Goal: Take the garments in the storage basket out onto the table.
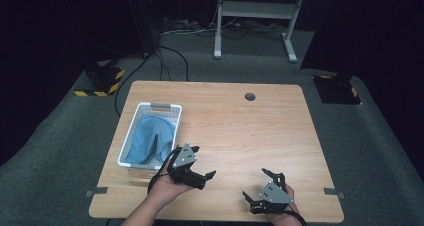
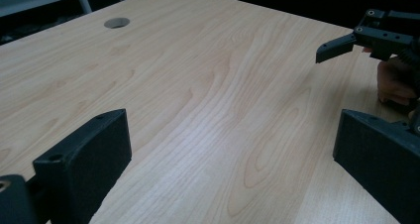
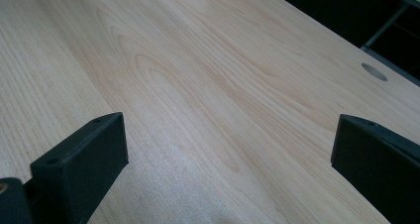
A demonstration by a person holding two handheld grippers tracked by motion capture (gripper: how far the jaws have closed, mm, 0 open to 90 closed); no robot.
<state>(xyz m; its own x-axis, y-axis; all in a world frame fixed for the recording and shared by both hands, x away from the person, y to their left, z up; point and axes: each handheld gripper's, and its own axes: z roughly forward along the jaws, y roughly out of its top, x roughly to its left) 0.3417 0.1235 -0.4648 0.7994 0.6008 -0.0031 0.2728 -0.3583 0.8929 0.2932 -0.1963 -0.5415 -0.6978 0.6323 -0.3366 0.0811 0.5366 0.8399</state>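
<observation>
A white plastic basket (image 1: 150, 107) stands on the left side of the wooden table (image 1: 240, 131), with a blue cloth (image 1: 150, 138) lying inside it. My left gripper (image 1: 205, 161) is held just right of the basket's near corner, its jaws wide apart and nothing between them. Its own view has the left gripper (image 2: 233, 149) open over bare wood, with a fingertip (image 2: 337, 45) of the other gripper at the upper right. Near the front edge, my right gripper (image 1: 254, 183) is also open and empty. In its own view the right gripper (image 3: 228, 144) spans bare tabletop.
A round cable hole (image 1: 250, 96) sits near the table's far edge, also seen as the hole (image 2: 117, 22) and the hole (image 3: 375, 71). Beyond the table are grey carpet, cables and a white desk frame (image 1: 255, 16).
</observation>
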